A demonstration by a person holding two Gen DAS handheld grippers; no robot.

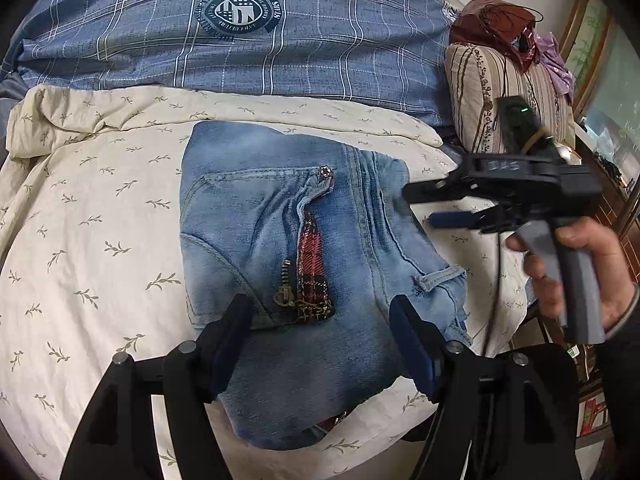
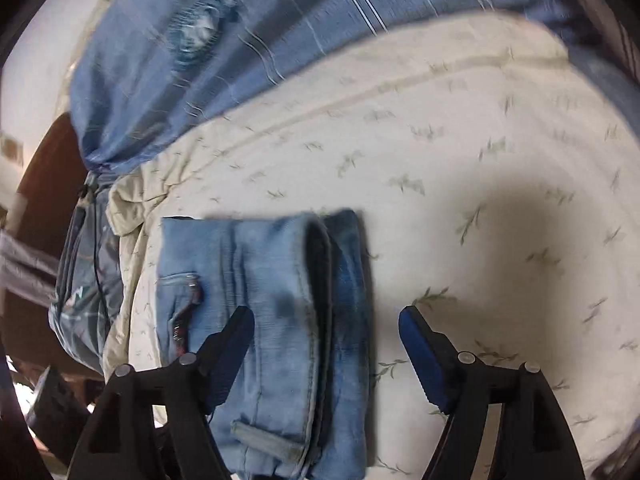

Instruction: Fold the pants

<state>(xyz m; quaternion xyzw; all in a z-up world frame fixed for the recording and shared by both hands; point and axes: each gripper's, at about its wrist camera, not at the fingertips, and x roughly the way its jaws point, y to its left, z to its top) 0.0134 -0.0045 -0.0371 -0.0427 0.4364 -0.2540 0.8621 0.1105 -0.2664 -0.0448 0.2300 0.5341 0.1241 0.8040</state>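
**Folded jeans on bed, both grippers open**

One pair of jeans point(image 1: 288, 248), folded into a compact stack, lies on the cream leaf-print sheet point(image 1: 100, 216) of the bed, about mid-bed, nearer the front edge. Fly is open: one brass zipper pull point(image 1: 285, 294), plaid lining showing, one belt loop point(image 1: 438, 276) near the right side. In the right wrist view the folded edges point(image 2: 320, 300) show stacked layers.

Two grippers. Left gripper point(image 1: 324, 320): jaws spread wide, hovering over the near end of the jeans, pads not pressing on denim, nothing held. Right gripper point(image 2: 326, 320): jaws wide apart, nothing between the pads; the left finger sits over the jeans, the right finger over bare sheet. Contact cannot be told, view blurred. It also shows in the left wrist view at the jeans' right edge, one hand point(image 1: 576, 268) on its grey handle.

One blue plaid quilt point(image 1: 240, 40) along the far side. One striped pillow point(image 1: 496, 92) at the far right corner, clothes piled on it.
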